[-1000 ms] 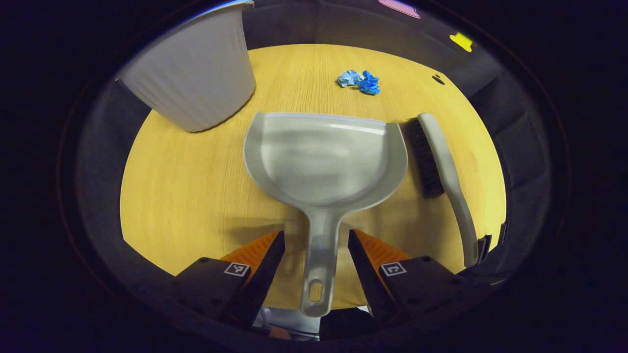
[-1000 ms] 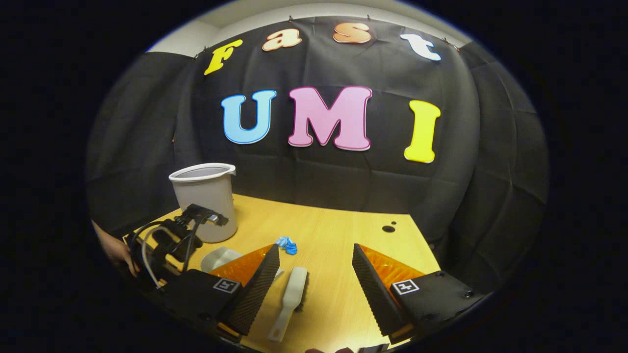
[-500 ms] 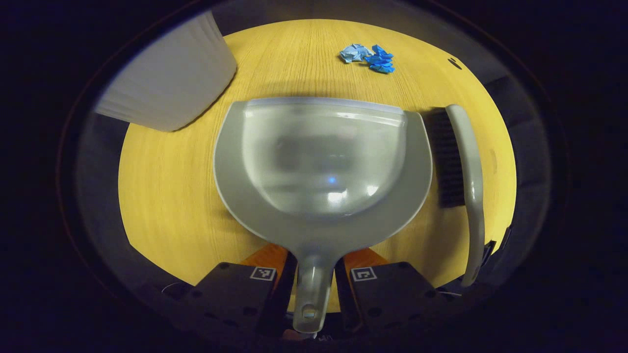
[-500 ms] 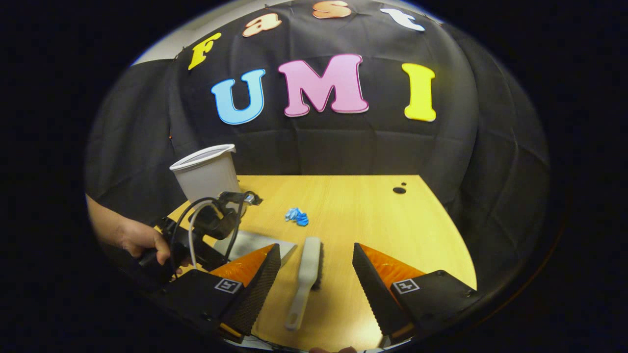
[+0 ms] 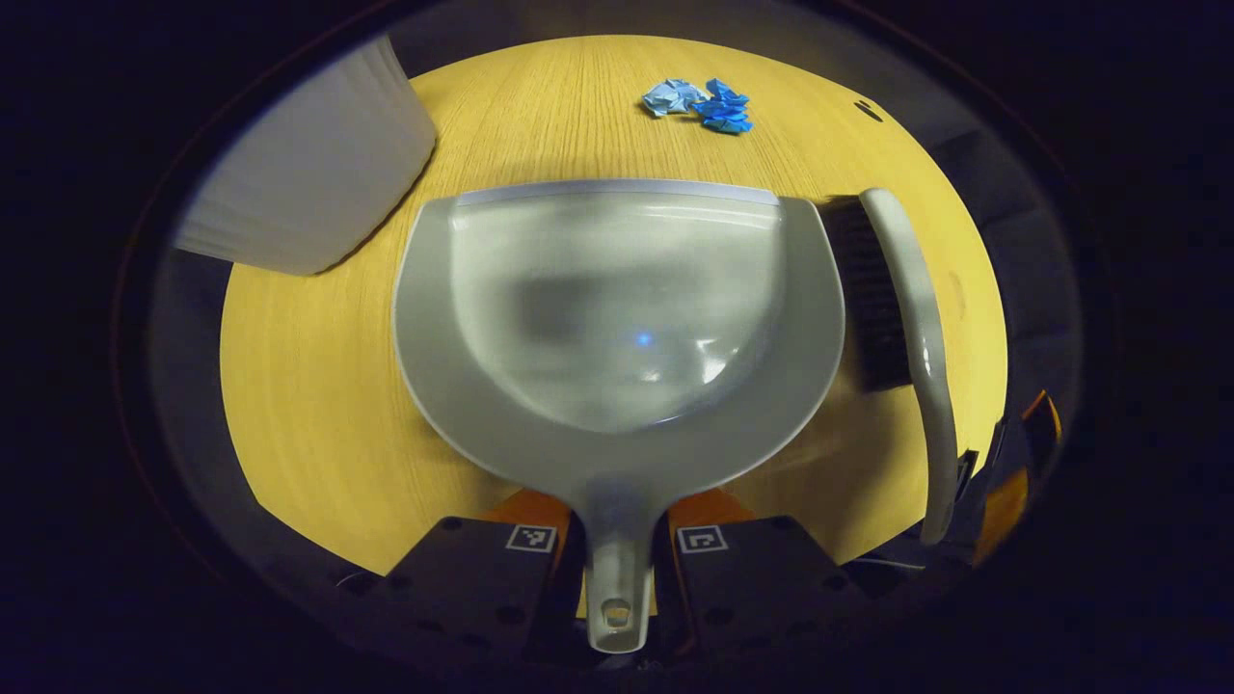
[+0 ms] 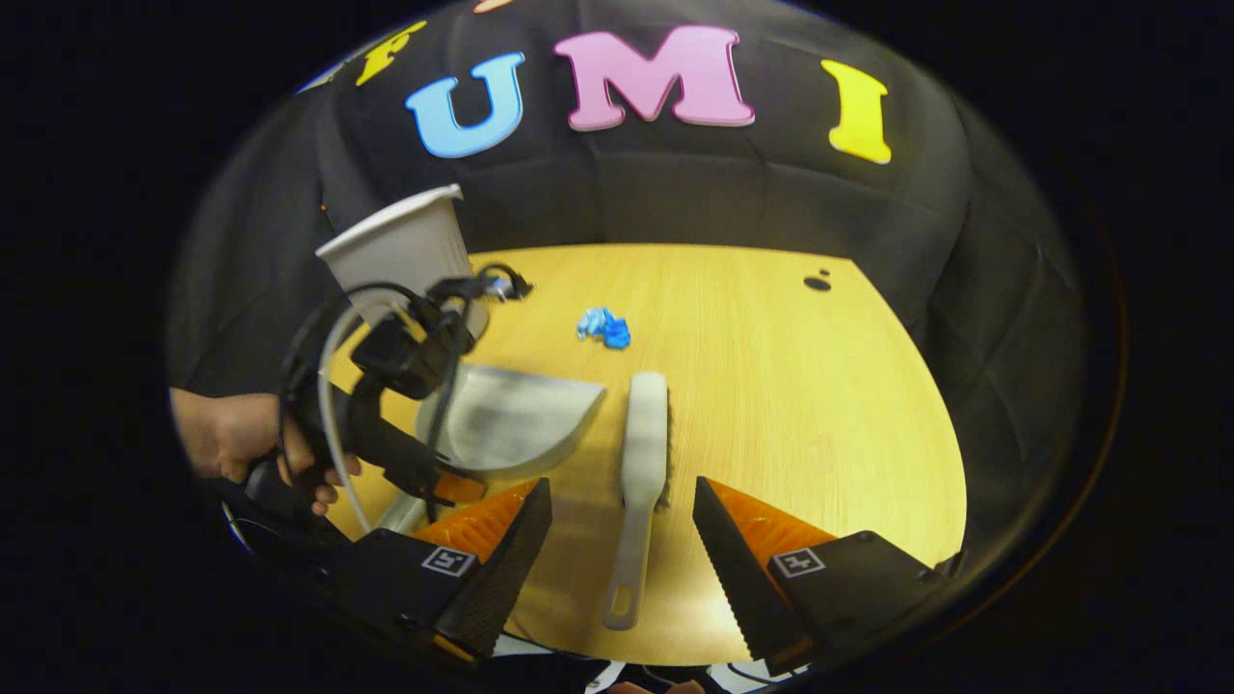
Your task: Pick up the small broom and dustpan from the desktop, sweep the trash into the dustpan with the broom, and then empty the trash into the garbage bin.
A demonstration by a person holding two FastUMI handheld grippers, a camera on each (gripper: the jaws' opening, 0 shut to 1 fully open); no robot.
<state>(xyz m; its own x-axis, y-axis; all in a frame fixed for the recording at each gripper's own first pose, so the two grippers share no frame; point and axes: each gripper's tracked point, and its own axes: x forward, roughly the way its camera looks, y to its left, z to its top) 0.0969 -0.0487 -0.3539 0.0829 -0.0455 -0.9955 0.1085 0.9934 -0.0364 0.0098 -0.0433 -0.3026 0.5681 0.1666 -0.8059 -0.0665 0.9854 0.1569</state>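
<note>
Since 1 second ago my left claw [image 5: 617,540] has closed its 2 fingers on the handle of the dustpan [image 5: 617,308], and my right claw [image 6: 622,540] has come lower toward the table [image 6: 819,386]. The dustpan is grasped firmly near the front edge of the table. My right claw is released, wide apart, with the broom [image 6: 641,482] handle between its fingers, not touched. The blue trash [image 6: 603,328] lies toward the far edge, the garbage bin [image 6: 400,253] at the far left corner.

Recording booth: black cloth wall [image 6: 675,193], wooden desktop [image 6: 819,386]
</note>
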